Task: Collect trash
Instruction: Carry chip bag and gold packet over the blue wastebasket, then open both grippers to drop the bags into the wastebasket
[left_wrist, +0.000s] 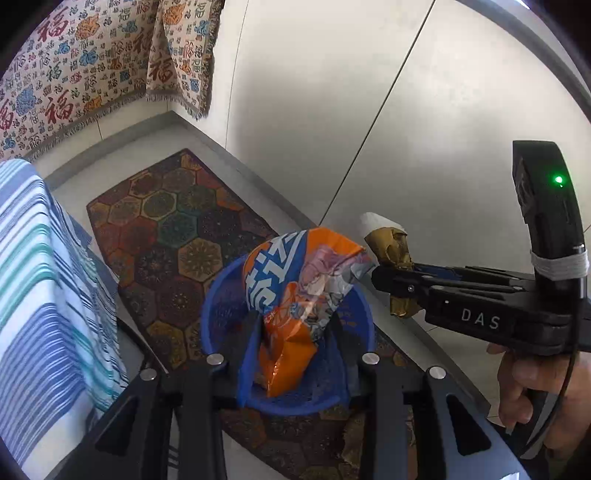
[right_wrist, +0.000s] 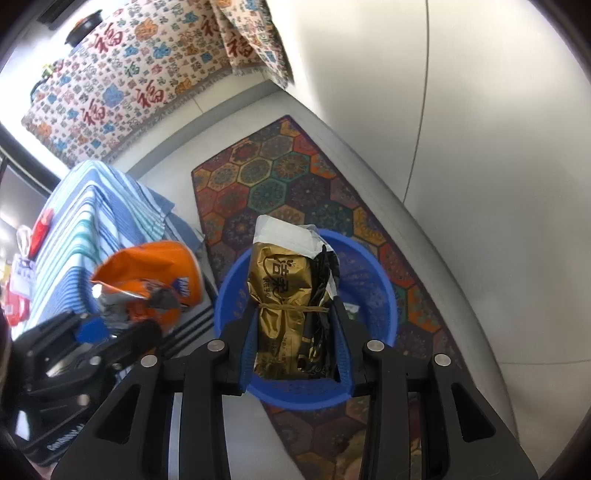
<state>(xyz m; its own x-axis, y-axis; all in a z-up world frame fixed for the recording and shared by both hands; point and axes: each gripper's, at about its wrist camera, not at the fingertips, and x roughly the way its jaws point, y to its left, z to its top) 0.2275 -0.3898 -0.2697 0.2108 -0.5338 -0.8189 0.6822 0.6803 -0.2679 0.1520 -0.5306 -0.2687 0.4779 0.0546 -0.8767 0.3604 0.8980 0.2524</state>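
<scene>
Between my left gripper's (left_wrist: 291, 328) jaws sits a crumpled orange snack bag (left_wrist: 295, 291), pinched at a narrow gap, its blue-and-white lettering puffed up above the fingertips. Both blue-lined fingers (left_wrist: 247, 354) press on the bag's lower part. Directly beneath it I see the blue mesh basket (left_wrist: 218, 306), so the bag hangs over the basket's mouth.

My right gripper (right_wrist: 295, 332) is likewise closed to a narrow gap on a gold foil packet (right_wrist: 284, 295), bound around its middle with a thin band and backed by black and white wrapping. From the right wrist view that packet also hangs above the blue basket, whose rim (right_wrist: 384, 295) curves around it on the right side. In the left wrist view the right gripper comes in from the right edge, the gold packet at its tip just beside the orange bag, with a person's hand (left_wrist: 532, 387) on the grip.

Under the basket lies a rug of coloured hexagons (right_wrist: 280, 173), spread on a pale floor along a grey-white wall (left_wrist: 332, 92). To the left stands something draped in blue-striped cloth (left_wrist: 48, 277), and farther back a cream cloth printed with red characters (right_wrist: 122, 81).
</scene>
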